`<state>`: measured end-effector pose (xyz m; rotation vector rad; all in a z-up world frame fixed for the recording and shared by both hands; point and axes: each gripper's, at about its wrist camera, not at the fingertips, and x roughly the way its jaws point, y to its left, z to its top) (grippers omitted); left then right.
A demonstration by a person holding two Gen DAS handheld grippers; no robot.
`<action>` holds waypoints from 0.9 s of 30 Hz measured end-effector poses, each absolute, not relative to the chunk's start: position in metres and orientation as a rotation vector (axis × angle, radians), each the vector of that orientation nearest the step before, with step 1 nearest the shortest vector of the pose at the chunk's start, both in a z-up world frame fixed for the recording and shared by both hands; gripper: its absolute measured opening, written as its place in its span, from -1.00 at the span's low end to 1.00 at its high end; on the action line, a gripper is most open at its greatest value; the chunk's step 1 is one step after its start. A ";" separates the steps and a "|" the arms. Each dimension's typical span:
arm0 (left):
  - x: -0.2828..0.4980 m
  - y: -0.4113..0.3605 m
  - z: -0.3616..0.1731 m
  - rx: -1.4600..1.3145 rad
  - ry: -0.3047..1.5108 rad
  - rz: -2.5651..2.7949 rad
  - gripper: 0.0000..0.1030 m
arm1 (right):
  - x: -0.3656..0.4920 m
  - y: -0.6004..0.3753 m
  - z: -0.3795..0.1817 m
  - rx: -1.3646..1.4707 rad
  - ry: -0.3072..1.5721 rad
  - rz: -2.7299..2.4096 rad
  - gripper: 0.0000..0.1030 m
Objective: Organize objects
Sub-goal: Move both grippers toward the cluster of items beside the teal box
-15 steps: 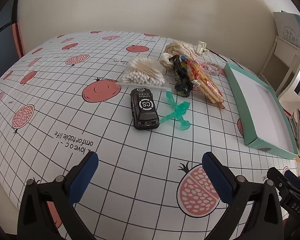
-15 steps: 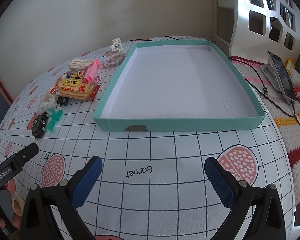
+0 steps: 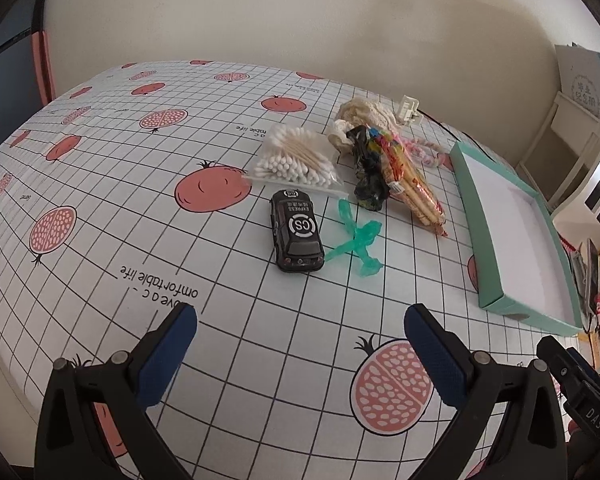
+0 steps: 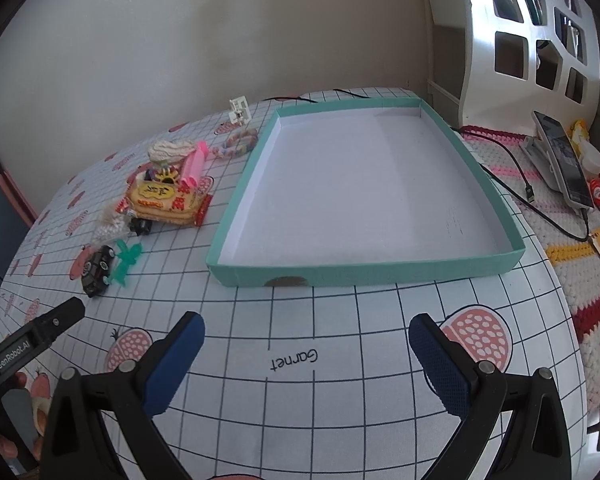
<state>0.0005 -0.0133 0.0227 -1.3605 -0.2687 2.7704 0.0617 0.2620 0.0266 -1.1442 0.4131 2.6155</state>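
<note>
Barely shifts since half a second ago: in both views the pile and the tray [image 4: 364, 272] sit a touch lower in frame, as after a slight creep forward over the desk [image 3: 140, 200]. Nothing picked up, nothing nudged. Left claw [image 3: 300, 320] gapes wide and empty above bare cloth, short of the toy car [image 3: 296, 236]. Right claw [image 4: 306, 324] likewise spread wide, holding nothing, aimed at the tray's near wall.

For the task, reads as the very start: tray bare inside, every item outside it, to its left. Nearest the left claw lie the car and, touching or just beside it, the green plastic figure [image 3: 354, 242]. Behind these, the bag of cotton swabs [image 3: 296, 158], a dark crumpled wrapper [image 3: 370, 180] and the snack packet [image 3: 412, 184]. Further back, a cream lacy bundle [image 3: 354, 116], a white clip [image 3: 408, 110] and a braided band [image 3: 424, 152]. Likely calls for a first reach toward the car, though cannot say so for certain.

Hard to make out: what the dark wrapper holds, and whether it rests on the packet or only against it. Pink tube-like piece [image 4: 194, 166] shows in the right view alone, masked by the packet in the other. Tray's far end cropped in the left view. Hands on the grips out of frame but for a sliver at the lower corners.
</note>
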 end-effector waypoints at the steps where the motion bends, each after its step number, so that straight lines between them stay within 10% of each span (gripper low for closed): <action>1: -0.001 -0.015 0.027 -1.357 -0.273 2.771 1.00 | 0.061 0.261 0.032 -1.133 0.412 2.627 1.00; 16: -0.057 -0.030 0.146 -1.164 -0.312 2.687 1.00 | 0.002 0.239 0.142 -1.141 0.361 2.789 1.00; 27: -0.112 -0.042 0.083 -1.574 -0.322 2.600 1.00 | -0.082 0.196 0.087 -1.500 0.413 2.728 1.00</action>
